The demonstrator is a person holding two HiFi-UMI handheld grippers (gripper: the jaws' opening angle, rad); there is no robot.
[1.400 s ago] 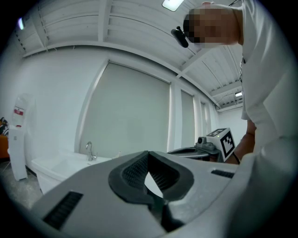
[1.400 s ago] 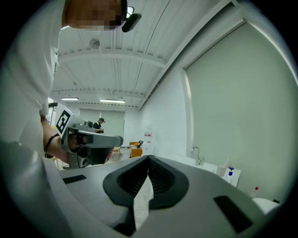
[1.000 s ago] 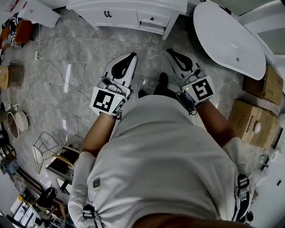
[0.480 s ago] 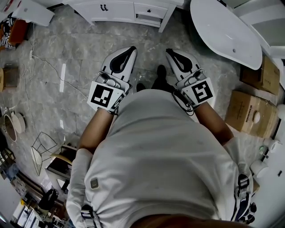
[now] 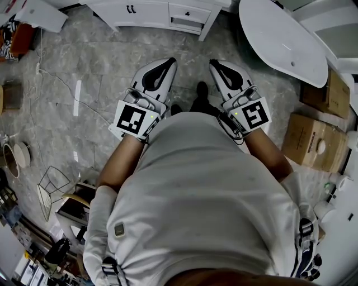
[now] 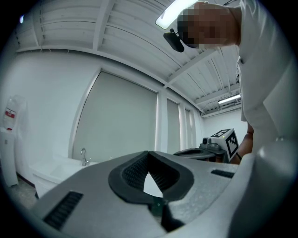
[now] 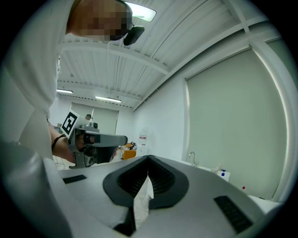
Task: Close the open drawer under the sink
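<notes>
White wooden lower vanity drawer (image 5: 186,23) looks ajar: well ahead of your grippers, roughly between them, front running crosswise. White-and-black left gripper (image 5: 169,61) and right gripper (image 5: 214,63) both pinched closed, empty. Neither clearly nearer; push goes straight forward.

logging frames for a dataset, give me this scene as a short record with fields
left gripper: fingers shut, nothing between them, held level in front of the person
right gripper: fingers shut, nothing between them, beside the left one
drawer: in the white cabinet at the top of the head view, looks pulled out, well clear of both grippers
tub: white, right of the cabinet
boxes: cardboard, on the floor at right
task: drawer not yet touched
</notes>
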